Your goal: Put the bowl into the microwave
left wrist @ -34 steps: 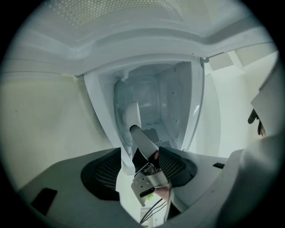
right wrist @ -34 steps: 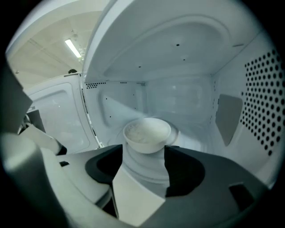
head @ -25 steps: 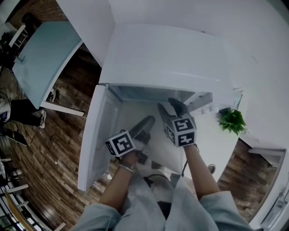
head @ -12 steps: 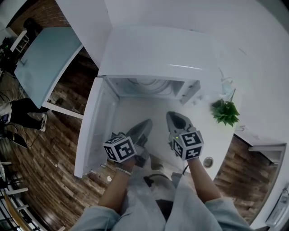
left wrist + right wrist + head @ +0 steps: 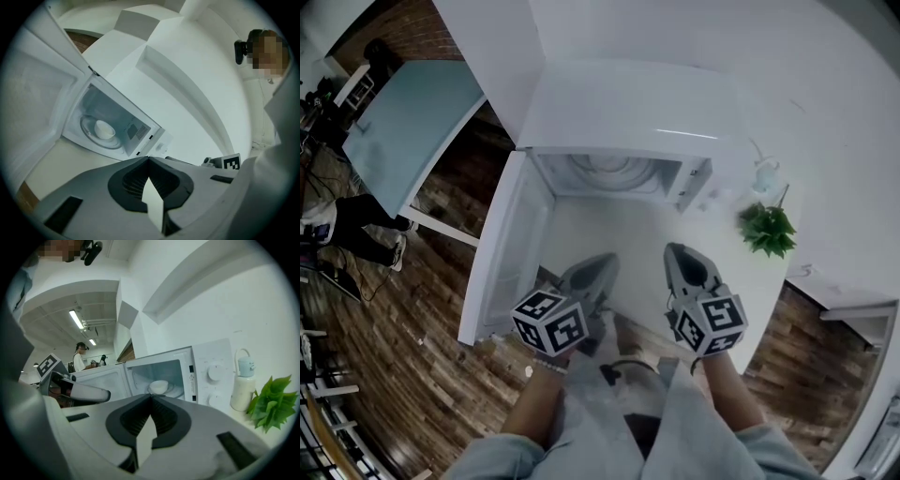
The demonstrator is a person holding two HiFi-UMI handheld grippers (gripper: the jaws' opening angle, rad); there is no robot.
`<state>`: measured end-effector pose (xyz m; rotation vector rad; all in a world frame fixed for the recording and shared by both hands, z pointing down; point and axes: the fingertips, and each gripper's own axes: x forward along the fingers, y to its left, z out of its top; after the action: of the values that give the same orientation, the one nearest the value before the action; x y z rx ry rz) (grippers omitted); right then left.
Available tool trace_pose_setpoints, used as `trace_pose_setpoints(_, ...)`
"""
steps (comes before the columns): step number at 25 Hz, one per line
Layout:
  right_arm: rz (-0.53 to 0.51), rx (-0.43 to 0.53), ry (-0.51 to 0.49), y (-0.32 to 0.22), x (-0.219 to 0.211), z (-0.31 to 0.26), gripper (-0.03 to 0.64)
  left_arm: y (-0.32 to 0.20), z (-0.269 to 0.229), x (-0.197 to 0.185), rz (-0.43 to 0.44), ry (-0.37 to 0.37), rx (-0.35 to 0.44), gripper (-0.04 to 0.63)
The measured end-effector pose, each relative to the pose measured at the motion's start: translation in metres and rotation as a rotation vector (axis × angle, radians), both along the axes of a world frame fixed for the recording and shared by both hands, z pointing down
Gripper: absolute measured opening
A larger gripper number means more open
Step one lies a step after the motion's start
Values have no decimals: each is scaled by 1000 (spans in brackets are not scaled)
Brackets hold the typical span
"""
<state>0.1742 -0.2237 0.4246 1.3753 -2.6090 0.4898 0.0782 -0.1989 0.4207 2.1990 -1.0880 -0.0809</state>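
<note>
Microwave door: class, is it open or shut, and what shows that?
Open. The door stands swung out left of the microwave, and the bowl shows inside the cavity.

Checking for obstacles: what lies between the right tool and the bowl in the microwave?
Only bare counter, seen in the head view; the right tool is empty, the bowl inside the microwave.

The left gripper (image 5: 149, 160), fingers (image 5: 93, 190) pressed together on nothing, faces the open microwave (image 5: 137, 134) holding the white bowl (image 5: 104, 129).
</note>
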Motion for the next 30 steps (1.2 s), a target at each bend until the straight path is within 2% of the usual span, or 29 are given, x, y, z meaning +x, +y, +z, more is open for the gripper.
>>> trace_pose_setpoints(6, -22, 56, -14, 18, 1, -29, -2, 17, -31, 0, 16, -36, 78, -2)
trace_pose_setpoints(12, -48, 60, -13, 36, 0, -33, -2, 32, -48, -2, 10, -63, 135, -1)
trace_pose_setpoints(30, -88, 67, -30, 56, -9, -47, -2, 52, -56, -4, 3, -86, 162, -2)
